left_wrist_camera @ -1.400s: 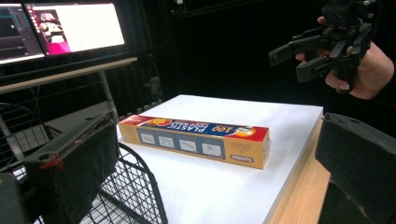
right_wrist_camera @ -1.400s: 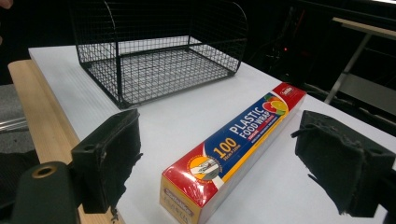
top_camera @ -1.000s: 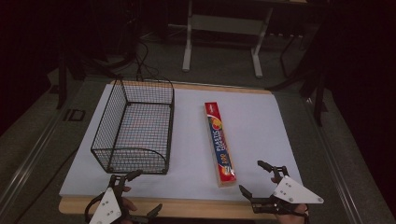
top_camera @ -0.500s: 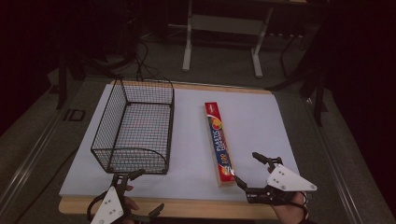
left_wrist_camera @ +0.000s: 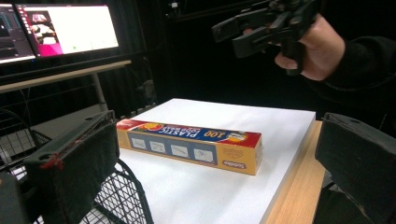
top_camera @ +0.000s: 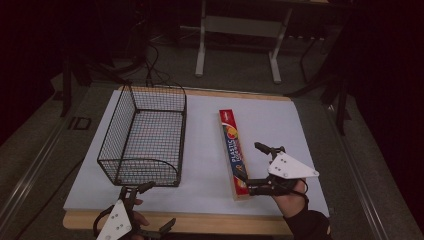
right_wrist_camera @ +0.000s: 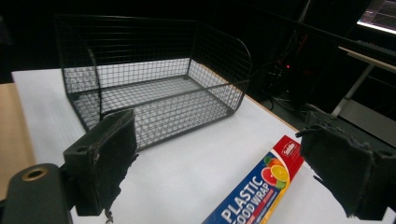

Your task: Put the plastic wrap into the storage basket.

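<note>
high view — right gripper (top_camera: 256, 167) fingers spread beside plastic wrap box (top_camera: 234, 152) — nothing grasped

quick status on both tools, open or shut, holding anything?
Left tool: open, nothing held, by the near end of the wire basket.
Right tool: open, nothing held, jaws beside the plastic wrap box, not touching it.

in the high view the left gripper (top_camera: 150, 210) runs off the bottom edge, its hand mostly cut away. the right gripper view cuts the plastic wrap box (right_wrist_camera: 259, 193) at the bottom edge, hiding its near end. the small print on the box's side panel is too fine to read in the left gripper view.
</note>
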Motion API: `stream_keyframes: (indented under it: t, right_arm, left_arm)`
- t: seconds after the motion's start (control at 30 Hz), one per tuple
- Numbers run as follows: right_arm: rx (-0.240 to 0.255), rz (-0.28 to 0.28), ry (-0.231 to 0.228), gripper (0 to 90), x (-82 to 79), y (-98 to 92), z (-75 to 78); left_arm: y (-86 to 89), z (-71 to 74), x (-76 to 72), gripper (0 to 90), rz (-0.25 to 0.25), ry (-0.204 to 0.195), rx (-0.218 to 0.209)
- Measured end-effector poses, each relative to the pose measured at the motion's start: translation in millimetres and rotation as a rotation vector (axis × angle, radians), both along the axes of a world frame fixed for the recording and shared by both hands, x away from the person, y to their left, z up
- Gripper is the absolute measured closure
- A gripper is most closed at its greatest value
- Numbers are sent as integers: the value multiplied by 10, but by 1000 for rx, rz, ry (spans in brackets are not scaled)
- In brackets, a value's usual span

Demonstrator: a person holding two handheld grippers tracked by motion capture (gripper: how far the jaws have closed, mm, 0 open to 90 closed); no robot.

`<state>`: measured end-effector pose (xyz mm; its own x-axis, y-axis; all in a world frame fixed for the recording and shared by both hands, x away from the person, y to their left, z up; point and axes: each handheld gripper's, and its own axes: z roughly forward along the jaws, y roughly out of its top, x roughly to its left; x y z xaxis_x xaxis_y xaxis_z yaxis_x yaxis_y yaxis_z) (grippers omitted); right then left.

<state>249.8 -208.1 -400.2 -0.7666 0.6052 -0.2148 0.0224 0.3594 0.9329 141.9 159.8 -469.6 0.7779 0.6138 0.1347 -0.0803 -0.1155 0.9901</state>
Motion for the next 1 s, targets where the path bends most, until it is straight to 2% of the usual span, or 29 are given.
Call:
stream_keyframes:
  t: [0.13, 0.2, 0.37, 0.4, 0.43, 0.47, 0.5, 0.53, 0.67, 0.73, 0.8, 0.87, 0.93, 1.0]
  right_arm:
    - [8, -12, 31, 101, 103, 46, -15]
    - [-9, -69, 39, 100, 190, 101, -49]
    - [-1, -110, 66, 97, 276, 130, -91]
    - [-16, -120, 96, 100, 331, 135, -110]
    - [-16, -120, 96, 100, 331, 135, -110]
    - [-22, -142, 108, 118, 372, 135, -131]
    - [-27, -157, 129, 123, 399, 137, -142]
    - [-27, -157, 129, 123, 399, 137, -142]
    - [-41, -197, 202, 123, 525, 168, -225]
    - [-66, -216, 216, 124, 578, 198, -269]
    - [-81, -244, 209, 131, 613, 221, -301]
    - [-85, -264, 232, 131, 667, 247, -330]
    - [-82, -291, 273, 131, 731, 275, -361]
    - [-99, -330, 317, 131, 805, 316, -403]
  left_arm:
    - [2, -5, 8, 2, -5, 9, -5]
    - [3, -3, 6, 2, -5, 7, -9]
    - [1, -4, 9, 2, -6, 9, -9]
    - [-1, -3, 8, 2, -6, 9, -3]
    - [-3, -2, 7, 2, -6, 6, 6]
    - [-2, 7, 1, 2, 2, -7, 19]
    - [3, 11, 0, 2, 4, -7, 18]
    - [3, 11, 0, 2, 4, -7, 18]
    - [-2, 6, 6, 2, 7, -3, 16]
    - [-9, 3, 3, 2, 3, -6, 26]
    - [-16, 4, -3, 2, 6, -12, 34]
    - [-13, 6, -3, 2, 6, -12, 33]
    - [-7, 6, 1, 2, 7, -10, 31]
    - [-5, 6, 0, 2, 7, -10, 29]
